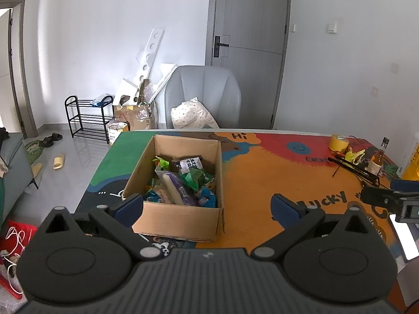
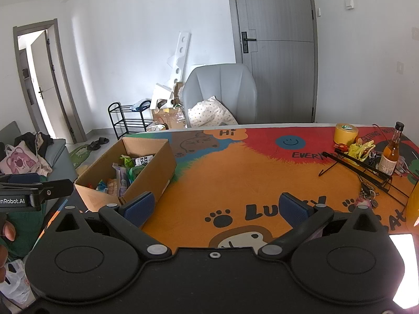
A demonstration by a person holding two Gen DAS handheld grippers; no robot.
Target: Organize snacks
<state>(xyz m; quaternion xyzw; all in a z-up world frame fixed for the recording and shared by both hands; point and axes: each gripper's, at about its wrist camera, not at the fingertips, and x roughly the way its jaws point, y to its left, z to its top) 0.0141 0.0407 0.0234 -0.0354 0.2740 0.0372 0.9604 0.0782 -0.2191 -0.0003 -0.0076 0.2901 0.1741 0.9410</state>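
Both of my hand-held grippers, left (image 1: 207,206) and right (image 2: 217,206), gape empty above the table (image 1: 275,183). The snacks (image 1: 183,183) lie heaped in the box (image 1: 178,222) just ahead of my left one. I'd drop straight in, pinch one top packet only, and avoid the cardboard walls.

You see a brown corrugated cardboard box (image 1: 178,219), matt, holding glossy plastic snack packets (image 1: 183,183); your matt black plastic grippers (image 2: 217,206) carry smooth blue pads (image 2: 138,205).
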